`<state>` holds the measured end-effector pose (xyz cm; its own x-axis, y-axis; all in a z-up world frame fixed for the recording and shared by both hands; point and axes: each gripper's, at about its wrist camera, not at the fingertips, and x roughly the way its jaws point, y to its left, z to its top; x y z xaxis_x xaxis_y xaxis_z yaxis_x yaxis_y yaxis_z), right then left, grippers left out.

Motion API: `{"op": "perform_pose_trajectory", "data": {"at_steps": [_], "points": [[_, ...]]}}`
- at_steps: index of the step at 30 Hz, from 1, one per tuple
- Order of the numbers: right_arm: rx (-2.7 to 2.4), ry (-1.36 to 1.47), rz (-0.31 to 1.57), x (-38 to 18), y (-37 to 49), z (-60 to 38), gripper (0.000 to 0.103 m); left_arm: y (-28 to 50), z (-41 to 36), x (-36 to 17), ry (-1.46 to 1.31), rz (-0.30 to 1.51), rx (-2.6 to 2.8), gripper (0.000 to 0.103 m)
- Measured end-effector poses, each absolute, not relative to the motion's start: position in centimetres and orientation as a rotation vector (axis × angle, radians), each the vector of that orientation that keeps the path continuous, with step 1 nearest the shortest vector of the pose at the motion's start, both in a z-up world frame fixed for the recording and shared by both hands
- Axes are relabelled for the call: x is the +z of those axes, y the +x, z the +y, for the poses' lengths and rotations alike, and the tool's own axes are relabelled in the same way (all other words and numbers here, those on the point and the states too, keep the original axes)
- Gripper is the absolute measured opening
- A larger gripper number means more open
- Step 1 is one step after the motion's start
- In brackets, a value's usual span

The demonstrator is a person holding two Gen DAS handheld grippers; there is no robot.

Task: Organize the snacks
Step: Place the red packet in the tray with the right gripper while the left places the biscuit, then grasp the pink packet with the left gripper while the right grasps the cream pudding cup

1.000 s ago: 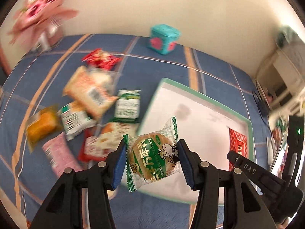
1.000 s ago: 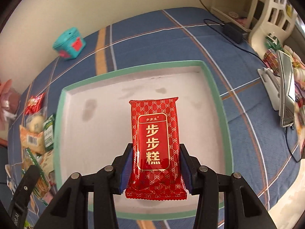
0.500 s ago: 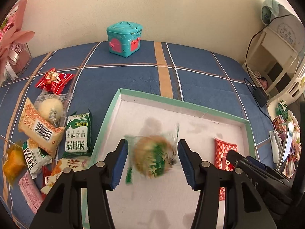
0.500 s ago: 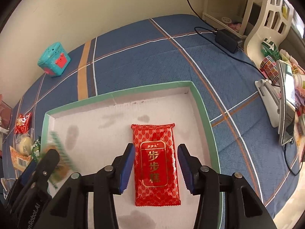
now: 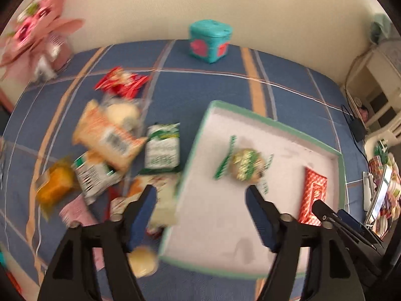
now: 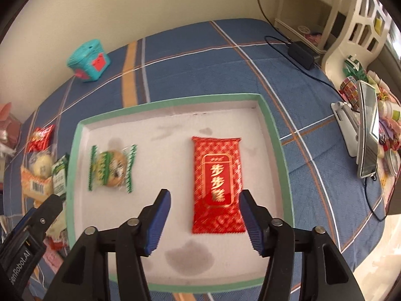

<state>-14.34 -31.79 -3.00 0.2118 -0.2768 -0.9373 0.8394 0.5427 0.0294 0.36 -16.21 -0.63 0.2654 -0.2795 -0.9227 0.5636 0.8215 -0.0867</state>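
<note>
Both packets have left the jaws since 1 sec ago: green-white biscuit packet and red packet now lie flat on the tray floor, well apart, nothing clamped.

Left gripper: jaws have just been opening, now spread wide, empty; biscuit packet sits beyond the tips, not between the pads. Right gripper: jaws have just been opening too, pads apart; the red packet's lower part lies in the gap below them, nearer the right-hand pad, not pressed. Pads are blue, ribbed rubber on black plastic arms w/ silver screws.

Tray: shallow rectangle, mint-green rim, white matte floor w/ a few grey smudges. Red packet: glossy foil, long rectangle, gold lattice print + gold-framed label, crimped ends. Biscuit packet: clear film, green-striped crimped ends, 1 round tan biscuit inside, near the tray's left side in the right wrist view.

Bedspread: woven blue cloth w/ orange + white stripes. Left of the tray, on the cloth, a loose pile of snacks, blurred in the left wrist view: crinkly red bag, orange-white wrapper w/ barcode, green-white pouch, yellow cake in clear film, pink pack. Teal box, boxy plastic w/ red patches, by the wall.
</note>
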Motion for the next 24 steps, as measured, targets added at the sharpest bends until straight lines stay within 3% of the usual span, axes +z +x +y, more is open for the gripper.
{"op": "perform_pose_trajectory", "data": {"at_steps": [2,4,7,18,24], "points": [[-0.812,0.615,1.085,-2.7,-14.1,-30.4,0.074,0.7,-14.4,-0.3,0.26,1.167,-0.567,0.091],[-0.789,0.601,1.084,-2.5,-13.8,-29.2,0.089,1.0,-12.7,0.1,0.246,1.155,-0.557,0.094],[-0.762,0.591,1.073,-2.4,-13.5,-27.5,0.1,1.7,-10.1,0.0,0.229,1.151,-0.521,0.095],[-0.533,0.545,1.061,-2.7,-7.7,-20.8,0.103,7.0,-0.5,-0.5,0.009,1.174,-0.337,0.095],[-0.387,0.482,1.118,-3.9,-3.8,-15.6,0.102,8.7,2.0,-3.1,-0.075,1.293,-0.26,0.095]]}}
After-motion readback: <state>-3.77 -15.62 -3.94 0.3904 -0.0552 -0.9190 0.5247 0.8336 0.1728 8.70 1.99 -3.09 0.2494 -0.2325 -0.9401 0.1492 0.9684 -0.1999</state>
